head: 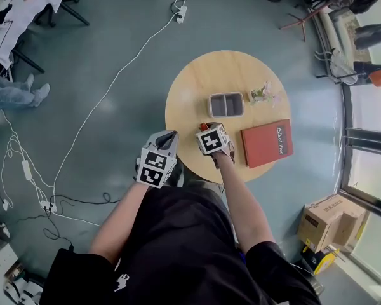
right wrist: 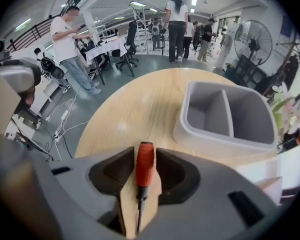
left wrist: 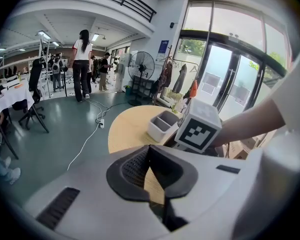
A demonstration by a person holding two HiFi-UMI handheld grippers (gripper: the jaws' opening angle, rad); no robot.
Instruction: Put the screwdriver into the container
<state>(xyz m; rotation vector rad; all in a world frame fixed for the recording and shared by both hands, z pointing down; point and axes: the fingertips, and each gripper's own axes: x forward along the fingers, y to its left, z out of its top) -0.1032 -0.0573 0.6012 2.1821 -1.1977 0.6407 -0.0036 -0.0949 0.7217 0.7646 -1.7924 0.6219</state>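
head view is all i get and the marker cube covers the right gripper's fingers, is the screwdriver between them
observer: yes, the right gripper view shows the screwdriver lying on the table between the fingers of the right gripper.
operator: clamped on it
observer: no, the fingers stand apart, with a gap on each side of the red handle.
operator: and the left gripper, holding anything
observer: no, the left gripper view shows the left gripper with its fingers together at the tips and nothing between them.
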